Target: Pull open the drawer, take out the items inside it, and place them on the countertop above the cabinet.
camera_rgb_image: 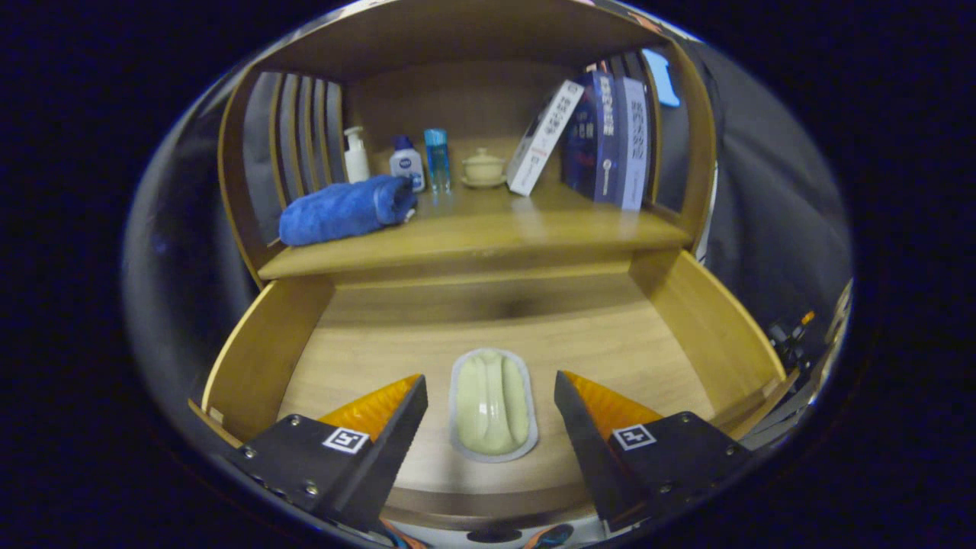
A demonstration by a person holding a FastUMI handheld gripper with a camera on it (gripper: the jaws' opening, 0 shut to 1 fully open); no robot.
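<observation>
Gripper view: claw (pixel 490 415) released, its fingers either side of one pale sealed pack (pixel 492 406) lying flat in the open drawer (pixel 259 358), bare floor all round it. Beyond, the tabletop (pixel 488 232) carries one blue towel (pixel 345 210), three bottles (pixel 406 162), one cup (pixel 483 167), three books (pixel 602 137).

fingers (pixel 427 396) spread around pale packet (pixel 492 406) in open drawer (pixel 259 358).

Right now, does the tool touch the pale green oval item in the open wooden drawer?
Apart. The gripper view shows the tool open, with bare drawer floor visible between each finger and the pale green oval item, which lies between them.
</observation>
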